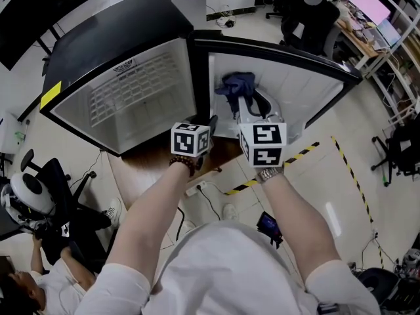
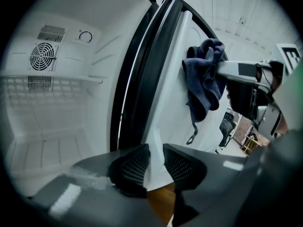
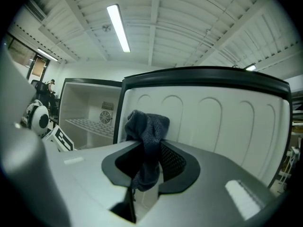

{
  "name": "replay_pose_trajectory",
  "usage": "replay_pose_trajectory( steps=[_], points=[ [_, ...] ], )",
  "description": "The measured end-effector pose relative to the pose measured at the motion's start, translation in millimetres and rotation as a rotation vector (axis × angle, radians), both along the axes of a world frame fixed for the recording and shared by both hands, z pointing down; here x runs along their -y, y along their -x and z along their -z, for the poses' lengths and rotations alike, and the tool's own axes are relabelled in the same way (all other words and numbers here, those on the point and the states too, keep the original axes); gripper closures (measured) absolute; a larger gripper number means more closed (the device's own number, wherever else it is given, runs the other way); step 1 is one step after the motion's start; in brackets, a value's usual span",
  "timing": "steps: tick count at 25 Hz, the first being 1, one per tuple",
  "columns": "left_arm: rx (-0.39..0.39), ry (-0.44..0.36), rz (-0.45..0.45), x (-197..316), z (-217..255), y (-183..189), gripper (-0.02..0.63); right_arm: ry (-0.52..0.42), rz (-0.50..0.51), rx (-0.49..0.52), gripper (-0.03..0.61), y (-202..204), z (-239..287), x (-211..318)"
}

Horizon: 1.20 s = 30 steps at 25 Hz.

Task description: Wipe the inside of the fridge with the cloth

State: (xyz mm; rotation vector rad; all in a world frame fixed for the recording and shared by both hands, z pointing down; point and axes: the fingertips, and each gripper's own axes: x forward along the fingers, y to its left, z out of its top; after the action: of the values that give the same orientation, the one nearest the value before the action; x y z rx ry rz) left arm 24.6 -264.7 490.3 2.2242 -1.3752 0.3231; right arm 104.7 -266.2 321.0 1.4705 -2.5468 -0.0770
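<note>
Well, right tongs (image 3: pixel 150 167) grip cloth (image 3: pixel 147 129) at the fridge door (image 3: pixel 213 112); left tongs (image 2: pixel 155 162) parted, empty.

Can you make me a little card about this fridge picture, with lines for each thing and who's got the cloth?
fridge: open, black outside, white inside
door: swung wide open, white inner side showing
cloth: dark blue, bunched up, against the door's inner side
right gripper: shut on the cloth
left gripper: jaws a little apart, nothing between them, low by the door's edge
wire shelf: white, across the inside of the fridge
fan: round grille on the back wall, above the shelf
</note>
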Motion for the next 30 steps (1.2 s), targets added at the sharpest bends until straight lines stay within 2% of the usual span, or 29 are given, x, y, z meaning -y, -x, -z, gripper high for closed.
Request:
replay_pose_trajectory(
  steps=[30],
  points=[
    [0.003,0.006,0.058,0.8,-0.7,2.3,0.518,0.013,-0.305,0.004,0.489,-171.0,-8.4,11.3]
  ],
)
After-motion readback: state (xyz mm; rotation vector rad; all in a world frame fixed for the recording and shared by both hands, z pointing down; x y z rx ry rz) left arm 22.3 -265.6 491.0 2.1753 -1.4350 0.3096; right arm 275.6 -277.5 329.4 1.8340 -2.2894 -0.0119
